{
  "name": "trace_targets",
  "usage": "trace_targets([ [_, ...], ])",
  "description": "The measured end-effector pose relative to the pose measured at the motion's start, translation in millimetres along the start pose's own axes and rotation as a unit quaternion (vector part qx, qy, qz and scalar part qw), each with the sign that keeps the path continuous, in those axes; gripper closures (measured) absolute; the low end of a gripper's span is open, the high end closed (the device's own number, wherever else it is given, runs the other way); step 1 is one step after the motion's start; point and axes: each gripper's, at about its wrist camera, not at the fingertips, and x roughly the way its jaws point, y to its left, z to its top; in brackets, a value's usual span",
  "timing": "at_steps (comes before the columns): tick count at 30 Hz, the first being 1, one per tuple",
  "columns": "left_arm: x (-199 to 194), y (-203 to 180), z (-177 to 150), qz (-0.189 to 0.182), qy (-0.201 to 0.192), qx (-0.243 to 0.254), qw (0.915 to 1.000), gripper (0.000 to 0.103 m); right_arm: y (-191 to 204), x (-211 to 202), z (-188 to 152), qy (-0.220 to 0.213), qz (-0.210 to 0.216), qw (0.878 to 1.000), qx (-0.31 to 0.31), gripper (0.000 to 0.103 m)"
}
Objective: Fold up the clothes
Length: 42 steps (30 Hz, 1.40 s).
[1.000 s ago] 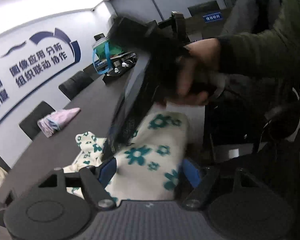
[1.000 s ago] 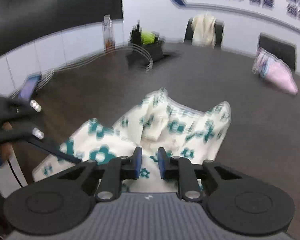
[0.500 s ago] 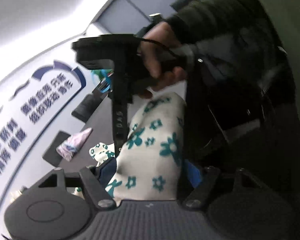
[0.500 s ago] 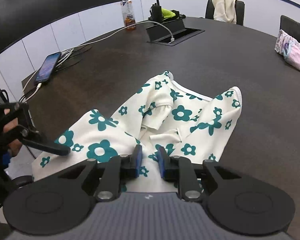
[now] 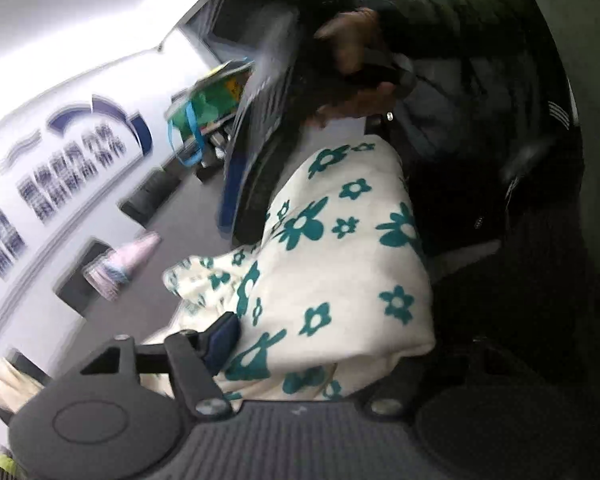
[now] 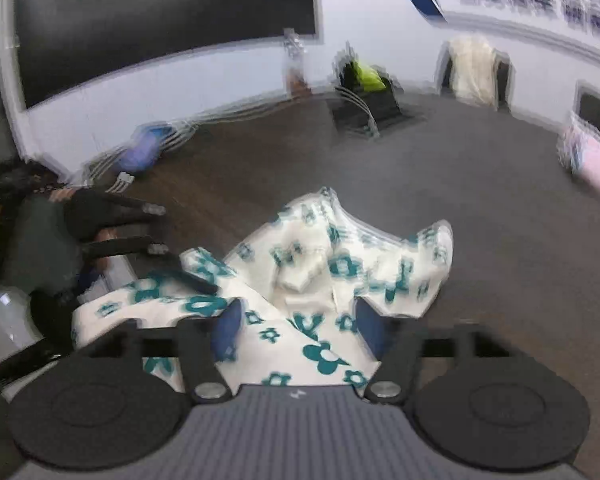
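Two claws at one floral garment (image 6: 340, 264): right claw (image 6: 296, 320) opening, cloth loose between its jaws and stretching ahead over the surface (image 6: 500, 200); left claw (image 5: 320, 336) closing about the near fold, grip impossible to tell.

Dark table (image 6: 480, 208), large, rounded far edge, wood-grain top. Cream garment (image 6: 320, 280) with teal flowers lies crumpled near front edge, one part hanging over edge. Pink folded clothes (image 6: 592, 160) at far right rim, well apart from garment. Phone (image 6: 142, 152) at left rim, cables running from it across top. Black box (image 6: 368, 108) set in middle far side, yellow-green thing on top. Bottle (image 6: 296, 60) behind box near far edge, blurred. Green bag (image 5: 204, 108) at far end in left view.
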Motion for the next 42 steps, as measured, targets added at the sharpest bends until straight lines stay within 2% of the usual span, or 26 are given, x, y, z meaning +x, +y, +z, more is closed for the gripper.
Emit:
trace_targets([
  [1, -0.9, 9.2, -0.5, -0.014, -0.001, -0.024, 0.9996, 0.039, 3.4, -15.0, -4.3, -0.027, 0.021, 0.999, -0.03, 0.013],
  [3, -2.7, 27.1, -2.5, -0.041, -0.004, -0.067, 0.9969, 0.04, 16.7, -37.9, -18.3, -0.051, 0.078, 0.99, -0.107, 0.004],
  [5, -1.8, 42.5, -5.2, -0.066, -0.008, -0.102, 0.9925, 0.04, 32.0, -45.1, -30.6, -0.048, 0.091, 0.978, -0.184, 0.004],
  [8, 0.7, 60.2, -8.4, -0.095, -0.01, -0.135, 0.9862, 0.04, 48.7, -41.2, -52.5, -0.068, 0.057, 0.947, -0.309, 0.004],
  [10, 1.5, 66.6, -4.5, -0.107, -0.007, -0.14, 0.9844, 0.04, 46.1, -26.3, -56.7, -0.052, 0.028, 0.942, -0.331, 0.004],
  [14, 0.6, 79.1, -5.9, -0.13, -0.005, -0.162, 0.9781, 0.039, 33.3, -5.7, -46.8, -0.043, 0.036, 0.947, -0.318, 0.009],
  [15, -0.9, 81.9, -7.7, -0.136, -0.004, -0.173, 0.9755, 0.039, 30.7, -1.8, -42.7, -0.037, 0.051, 0.948, -0.311, 0.014],
  [17, -0.2, 90.7, -8.9, -0.149, -0.001, -0.204, 0.9674, 0.04, 25.6, 5.9, -33.9, -0.022, 0.083, 0.951, -0.298, 0.034],
  [18, 0.5, 95.5, -9.4, -0.156, 0.001, -0.221, 0.9627, 0.04, 21.6, 9.4, -29.3, -0.013, 0.098, 0.955, -0.279, 0.039],
  [20, 0.2, 104.8, -11.5, -0.171, 0.004, -0.261, 0.9501, 0.047, 12.9, 10.2, -22.5, -0.013, 0.119, 0.963, -0.24, 0.049],
  [21, -1.2, 109.0, -12.8, -0.185, 0.005, -0.286, 0.94, 0.05, 7.6, 8.7, -21.6, -0.011, 0.133, 0.968, -0.214, 0.055],
  [23, -4.4, 115.7, -14.5, -0.224, -0.006, -0.323, 0.9195, 0.054, -3.3, 4.6, -20.2, -0.006, 0.171, 0.973, -0.157, 0.058],
  [24, -7.9, 116.8, -15.4, -0.238, -0.015, -0.332, 0.9127, 0.054, -9.2, 1.7, -21.7, -0.005, 0.192, 0.972, -0.137, 0.059],
  [25, -10.3, 116.7, -16.4, -0.246, -0.022, -0.333, 0.91, 0.054, -15.1, -1.3, -23.4, -0.004, 0.213, 0.97, -0.118, 0.06],
  [29, -11.4, 122.6, -25.7, -0.226, -0.047, -0.362, 0.9032, 0.042, -37.7, -0.3, -22.3, -0.001, 0.251, 0.967, -0.042, 0.06],
  [30, -11.1, 126.8, -28.6, -0.218, -0.055, -0.378, 0.8983, 0.042, -44.8, 2.7, -19.1, -0.002, 0.259, 0.966, -0.02, 0.06],
  [35, -8.6, 152.9, -43.8, -0.173, -0.101, -0.469, 0.8605, 0.042, -86.2, 16.3, -9.4, -0.026, 0.284, 0.953, 0.104, 0.062],
  [36, -4.1, 157.5, -48.7, -0.164, -0.099, -0.496, 0.847, 0.042, -94.6, 20.6, -8.6, -0.028, 0.281, 0.95, 0.131, 0.062],
  [39, 14.0, 165.3, -55.9, -0.113, -0.063, -0.549, 0.8256, 0.044, -114.1, 37.4, -10.7, -0.017, 0.251, 0.947, 0.2, 0.062],
  [40, 17.9, 165.7, -57.2, -0.101, -0.057, -0.56, 0.8204, 0.045, -117.7, 42.5, -13.2, -0.013, 0.242, 0.946, 0.215, 0.062],
  [41, 19.1, 165.4, -56.4, -0.088, -0.053, -0.563, 0.8202, 0.045, -120.5, 45.4, -15.9, -0.013, 0.23, 0.945, 0.232, 0.062],
  [42, 19.6, 165.1, -55.0, -0.074, -0.049, -0.563, 0.8215, 0.045, -123.3, 48.0, -18.6, -0.014, 0.217, 0.944, 0.249, 0.056],
])
